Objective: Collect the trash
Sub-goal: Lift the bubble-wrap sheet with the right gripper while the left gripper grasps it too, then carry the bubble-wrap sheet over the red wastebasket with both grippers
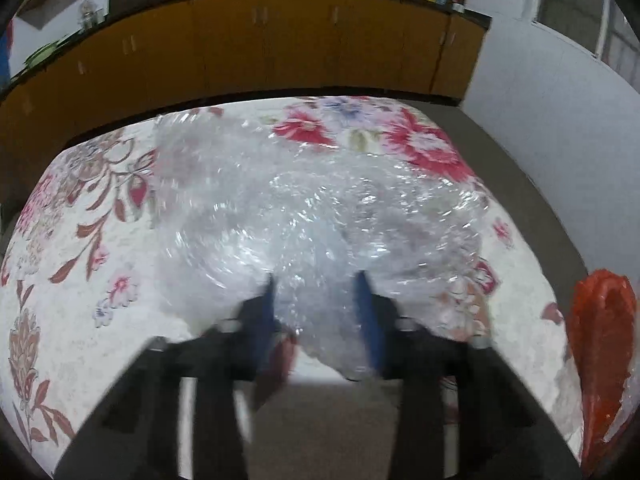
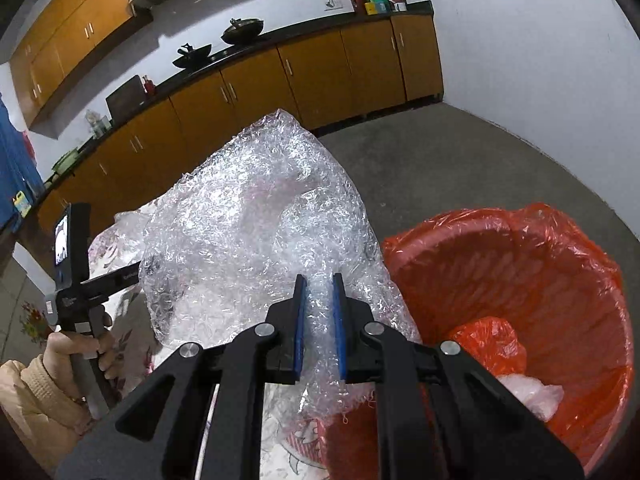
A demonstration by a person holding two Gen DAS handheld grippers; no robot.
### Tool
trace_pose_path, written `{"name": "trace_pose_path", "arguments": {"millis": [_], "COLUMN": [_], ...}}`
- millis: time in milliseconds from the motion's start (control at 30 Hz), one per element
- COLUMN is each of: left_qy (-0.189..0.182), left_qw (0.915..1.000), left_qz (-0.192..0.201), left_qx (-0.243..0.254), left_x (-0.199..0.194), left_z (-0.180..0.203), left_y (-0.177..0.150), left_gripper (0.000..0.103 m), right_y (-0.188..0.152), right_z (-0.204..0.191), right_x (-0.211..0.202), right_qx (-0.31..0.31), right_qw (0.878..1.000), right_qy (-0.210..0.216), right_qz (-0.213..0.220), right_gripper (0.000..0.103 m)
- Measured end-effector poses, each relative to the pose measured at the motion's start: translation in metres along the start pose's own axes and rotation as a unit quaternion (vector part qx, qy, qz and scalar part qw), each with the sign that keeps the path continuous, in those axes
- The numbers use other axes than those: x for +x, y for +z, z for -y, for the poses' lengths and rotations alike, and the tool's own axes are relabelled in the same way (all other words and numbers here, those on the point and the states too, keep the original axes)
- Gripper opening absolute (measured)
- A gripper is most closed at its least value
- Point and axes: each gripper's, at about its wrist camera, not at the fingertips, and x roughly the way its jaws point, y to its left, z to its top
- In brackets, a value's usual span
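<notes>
A large crumpled sheet of clear bubble wrap (image 1: 320,216) lies over the floral tablecloth (image 1: 72,280). My left gripper (image 1: 316,280) is closed on its near edge, and the wrap fills the gap between the blue pads. In the right wrist view the same bubble wrap (image 2: 248,216) stands lifted in a tall fold, with my right gripper (image 2: 319,280) shut on a pinched strip of it. Just right of that gripper is a red bin with a red bag liner (image 2: 520,272); a crumpled red bag and white plastic lie inside. The bin (image 1: 600,340) also shows at the left view's right edge.
A person's hand (image 2: 76,350) holds the left gripper's handle at the table's left. Orange cabinets (image 2: 280,80) under a dark counter with woks run along the far wall. Grey concrete floor (image 2: 460,168) lies between table, bin and white wall.
</notes>
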Motion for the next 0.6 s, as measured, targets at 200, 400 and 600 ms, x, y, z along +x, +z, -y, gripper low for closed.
{"name": "trace_pose_path", "arguments": {"millis": [200, 400, 600], "left_qy": [-0.024, -0.050, -0.090], "left_qw": [0.9997, 0.9981, 0.9928], "left_qz": [0.003, 0.032, 0.065], "left_qx": [-0.009, 0.016, 0.045], "left_x": [-0.021, -0.077, -0.137], "left_z": [0.009, 0.032, 0.072], "left_y": [-0.013, -0.030, -0.044], "left_gripper": [0.014, 0.014, 0.014], "right_y": [0.003, 0.008, 0.006], "right_z": [0.007, 0.028, 0.047], "right_x": [-0.025, -0.065, -0.102], "right_qx": [-0.008, 0.014, 0.035], "right_qw": [1.000, 0.999, 0.997], "right_qy": [-0.002, -0.012, -0.027], "right_qz": [0.014, 0.043, 0.068], "right_gripper": [0.013, 0.013, 0.013]}}
